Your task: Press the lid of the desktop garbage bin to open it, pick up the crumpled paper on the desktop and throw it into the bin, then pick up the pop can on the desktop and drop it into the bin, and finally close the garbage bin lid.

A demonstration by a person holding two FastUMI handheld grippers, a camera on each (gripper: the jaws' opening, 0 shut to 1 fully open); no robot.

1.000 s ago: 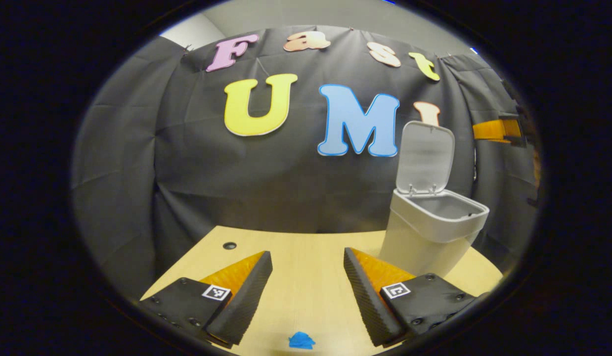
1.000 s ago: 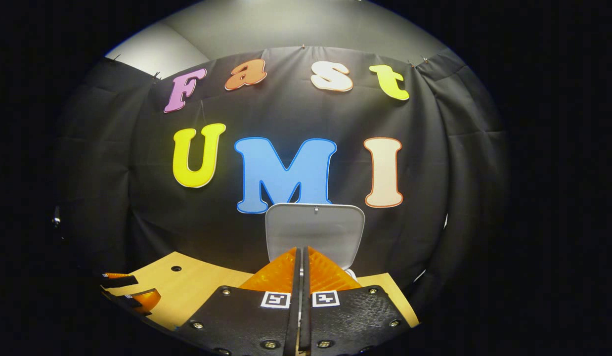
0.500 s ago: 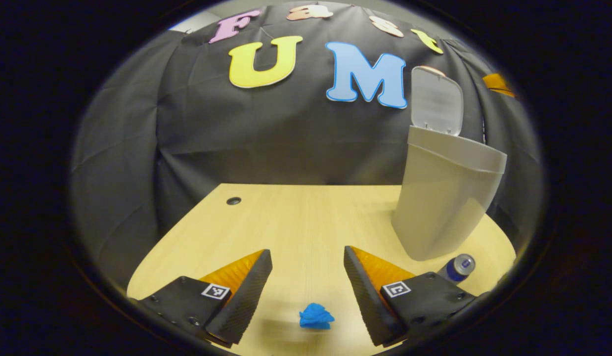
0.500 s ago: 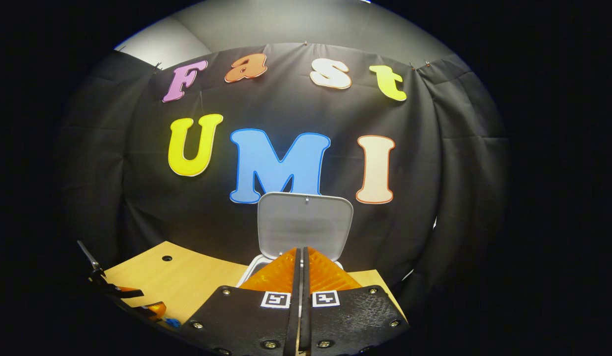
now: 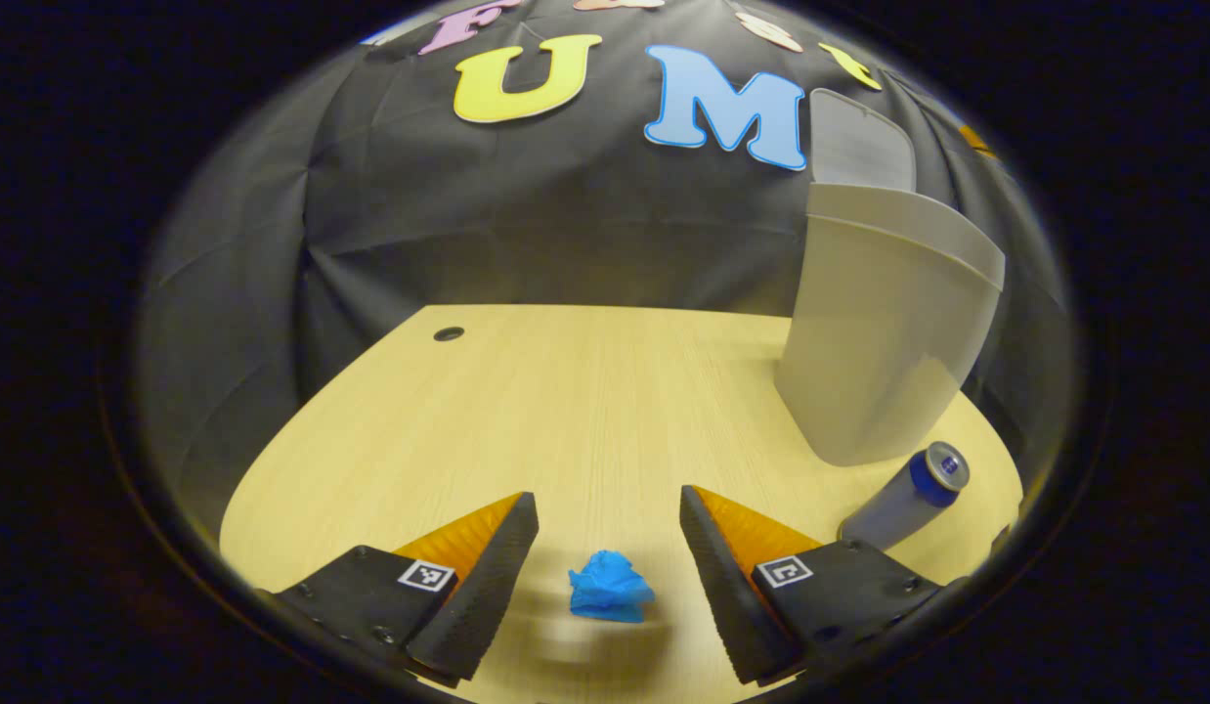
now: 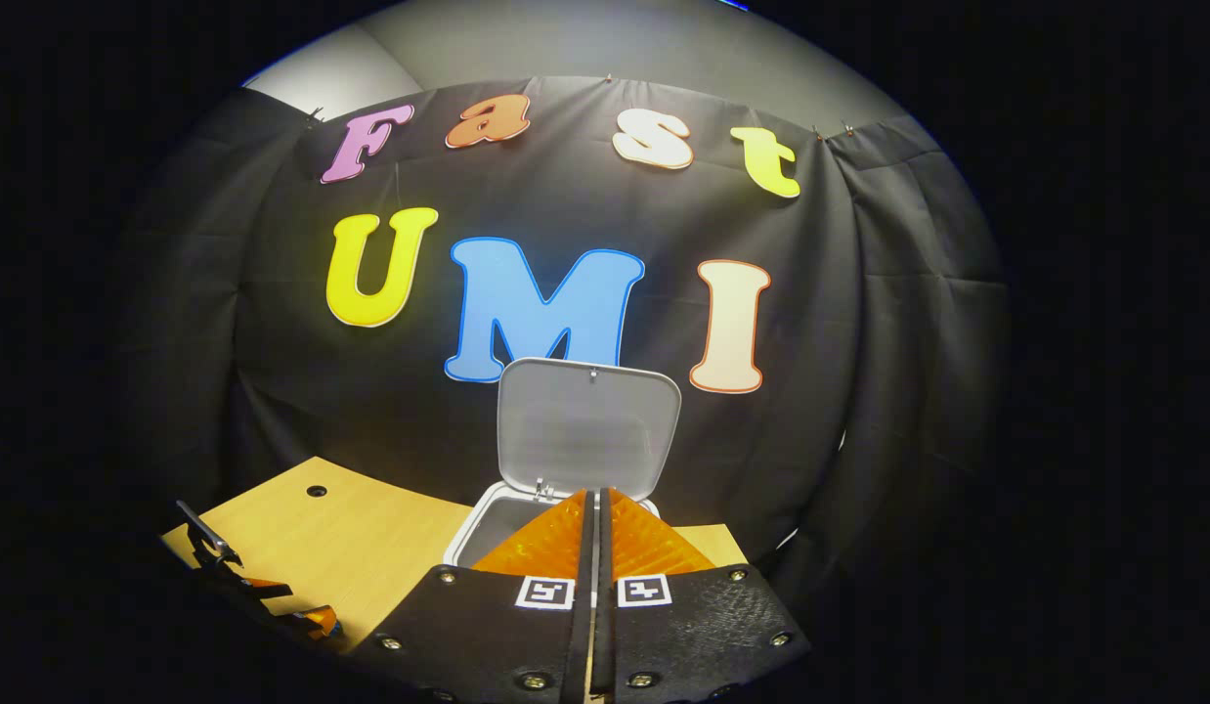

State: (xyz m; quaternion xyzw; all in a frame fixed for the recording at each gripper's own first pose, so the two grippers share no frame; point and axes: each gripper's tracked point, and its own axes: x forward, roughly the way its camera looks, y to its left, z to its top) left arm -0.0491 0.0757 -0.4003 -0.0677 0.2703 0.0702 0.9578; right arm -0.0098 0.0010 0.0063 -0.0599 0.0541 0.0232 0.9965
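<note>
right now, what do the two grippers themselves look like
The left gripper has two wedge-shaped fingers that taper to points, with ribbed inner faces. Each sits on a flat plate fixed with small screws and bearing a square black-and-white marker. The right gripper is built the same.

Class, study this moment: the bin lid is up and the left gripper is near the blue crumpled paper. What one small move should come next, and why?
Probably lower the left gripper a little further and close it on the crumpled paper. Its jaws stand open with the paper lying on the desk between them, not yet touched, and the bin already has its lid raised.
</note>
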